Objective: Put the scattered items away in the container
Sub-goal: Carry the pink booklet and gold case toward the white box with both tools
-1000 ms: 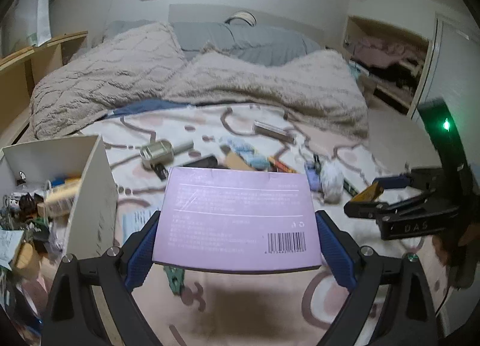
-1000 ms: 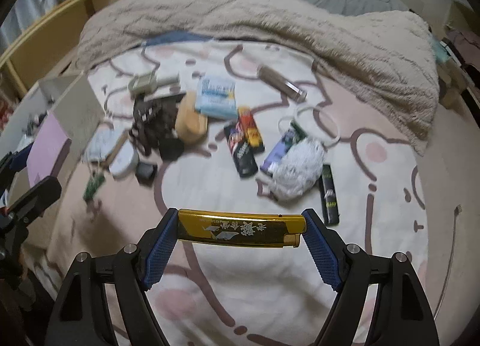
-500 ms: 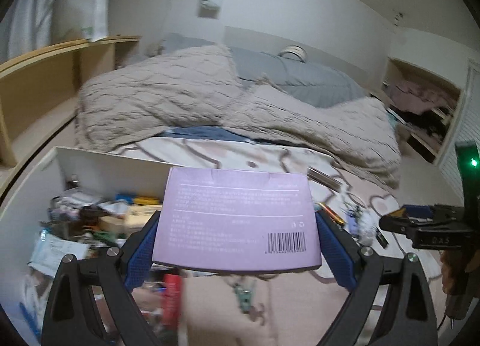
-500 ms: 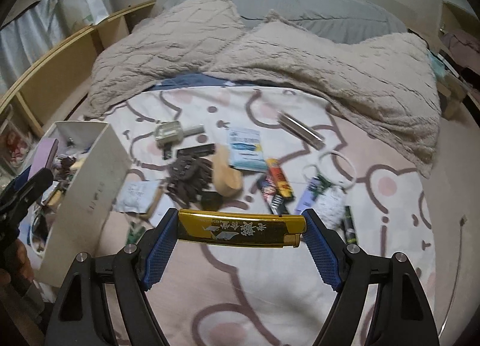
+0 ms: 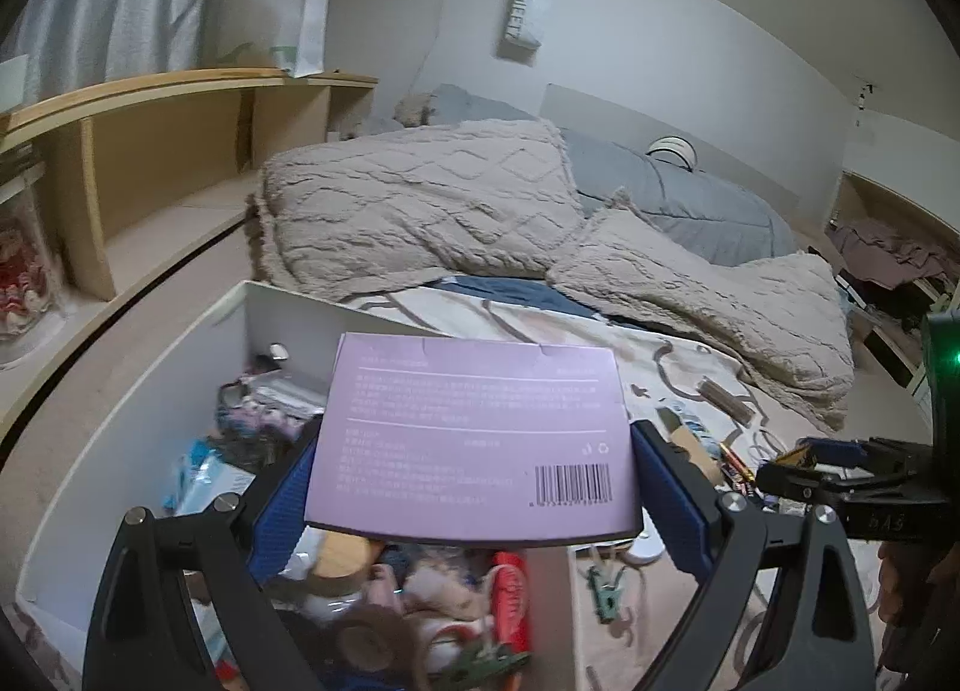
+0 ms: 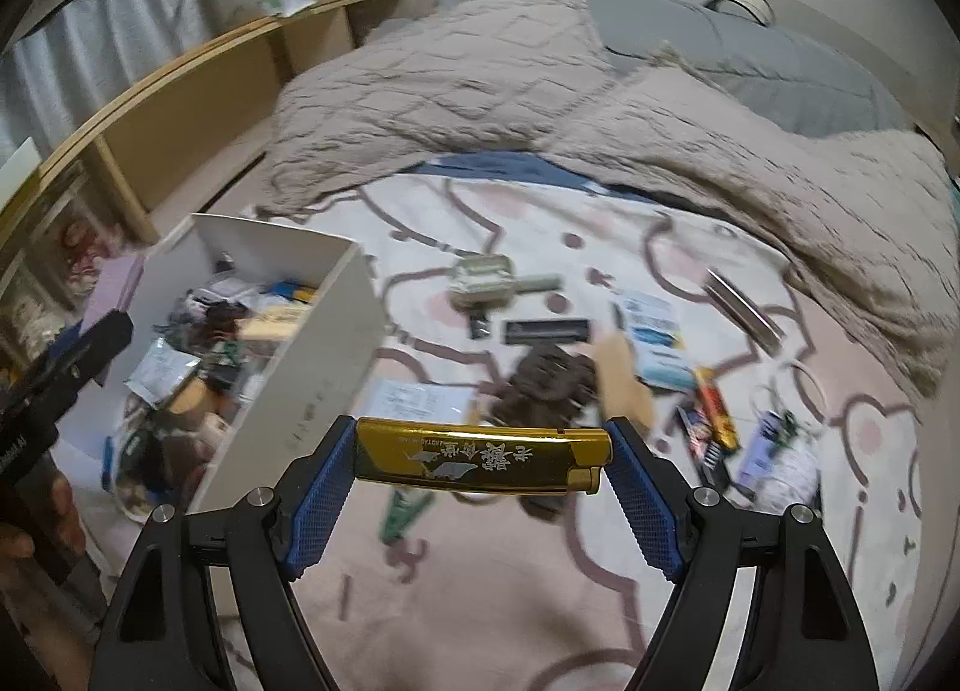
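The left gripper is clamped on a flat lilac cardboard box, its blue ribbed pads pressing the box's two short ends. The box faces the camera with its printed back: fine rows of pale text, two thin rules and a black barcode at the lower right corner. It hangs over the white open-topped rectangular container, above the jumble already inside, which includes a red tube, a round wooden lid and blue-and-white packets.

The right gripper grips a long, glossy gold bar-shaped case end to end, between its own blue pads. The case carries pale characters and a small bird-like drawing, seen upside down, with a notched step at its right end. It is held above the pink patterned bedspread, just beside the near right corner of the container.

Still scattered on the bedspread, toward its middle and right edge, are a pale green case, a black slim bar, a brown knitted heap, a tan oblong block, blue-and-white packets and a white mesh pouch. A green clip lies blurred below the gold case.
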Action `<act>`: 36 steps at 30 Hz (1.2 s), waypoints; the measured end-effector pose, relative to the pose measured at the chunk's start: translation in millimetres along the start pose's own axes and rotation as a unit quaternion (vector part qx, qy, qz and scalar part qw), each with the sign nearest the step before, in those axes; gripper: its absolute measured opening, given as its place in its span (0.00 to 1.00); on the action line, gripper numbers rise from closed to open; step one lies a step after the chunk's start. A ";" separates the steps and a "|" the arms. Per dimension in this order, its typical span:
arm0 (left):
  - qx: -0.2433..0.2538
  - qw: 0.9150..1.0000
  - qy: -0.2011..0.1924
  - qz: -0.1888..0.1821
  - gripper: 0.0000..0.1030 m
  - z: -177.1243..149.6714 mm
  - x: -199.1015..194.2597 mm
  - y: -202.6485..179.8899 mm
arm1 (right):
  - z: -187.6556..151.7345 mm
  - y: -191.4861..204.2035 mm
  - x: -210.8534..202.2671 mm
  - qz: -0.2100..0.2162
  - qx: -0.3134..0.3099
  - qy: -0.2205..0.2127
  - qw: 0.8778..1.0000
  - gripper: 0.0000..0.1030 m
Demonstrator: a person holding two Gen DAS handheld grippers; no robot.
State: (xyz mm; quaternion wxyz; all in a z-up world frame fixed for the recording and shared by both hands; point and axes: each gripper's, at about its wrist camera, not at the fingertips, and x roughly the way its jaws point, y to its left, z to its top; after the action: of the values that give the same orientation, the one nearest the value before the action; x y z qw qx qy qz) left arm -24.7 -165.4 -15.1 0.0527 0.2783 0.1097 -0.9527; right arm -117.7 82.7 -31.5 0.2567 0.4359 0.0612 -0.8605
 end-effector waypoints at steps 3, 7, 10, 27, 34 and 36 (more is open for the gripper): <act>0.001 1.000 -0.005 0.016 0.94 -1.1 -5.7 10.8 | 6.4 17.5 4.5 0.012 -0.008 -0.002 1.000 0.79; -0.012 0.999 -0.009 0.037 0.93 -3.2 -12.3 32.3 | 11.2 41.7 9.6 0.021 -0.027 -0.003 0.999 0.79; -0.022 0.998 -0.005 0.050 0.93 -5.5 -14.8 47.4 | 15.3 56.9 14.6 0.028 -0.039 -0.002 0.999 0.79; -0.033 0.995 0.023 0.090 0.93 -14.8 -30.7 98.1 | 29.6 142.0 51.5 0.079 -0.108 0.022 0.991 0.79; -0.044 0.994 0.041 0.088 0.93 -23.1 -33.7 109.2 | 22.6 171.6 68.5 0.087 -0.176 0.020 0.980 0.79; -0.044 0.994 0.044 0.090 0.93 -25.2 -34.5 111.2 | 18.6 178.2 72.4 0.084 -0.202 0.015 0.976 0.79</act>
State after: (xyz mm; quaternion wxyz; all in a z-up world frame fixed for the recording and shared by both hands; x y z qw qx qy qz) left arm 35.3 -265.9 -37.1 0.1455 0.3264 0.1281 -0.9251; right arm -78.2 -104.9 -55.5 0.4098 0.3913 0.2014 -0.7990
